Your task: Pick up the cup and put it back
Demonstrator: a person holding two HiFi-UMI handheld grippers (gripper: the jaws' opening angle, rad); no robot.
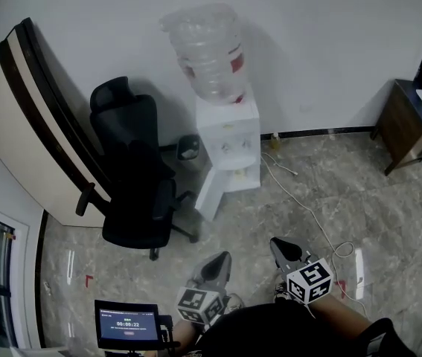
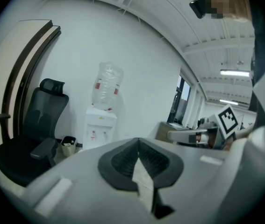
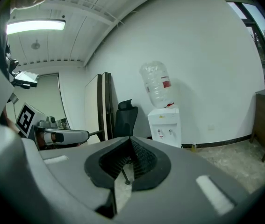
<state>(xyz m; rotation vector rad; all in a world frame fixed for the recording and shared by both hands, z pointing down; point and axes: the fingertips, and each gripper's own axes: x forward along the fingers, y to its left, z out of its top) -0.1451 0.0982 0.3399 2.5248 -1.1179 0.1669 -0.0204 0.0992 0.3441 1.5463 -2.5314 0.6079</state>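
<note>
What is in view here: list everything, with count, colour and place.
water dispenser: one, white, at the back wall
bottle: one, clear, on the water dispenser
office chair: one, black, left of the water dispenser
bin: one, dark, between those two
panel: one, cream, dark-edged, far left
cabinet: one, brown, far right
cable: one, white, across the floor
screen: one, black, bottom left
left gripper: grey, jaws together, empty
right gripper: grey, jaws together, empty

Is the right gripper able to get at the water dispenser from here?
Probably not yet: the right gripper sits well short of the water dispenser. Only floor and a cable lie between; the chair stands aside.
</note>
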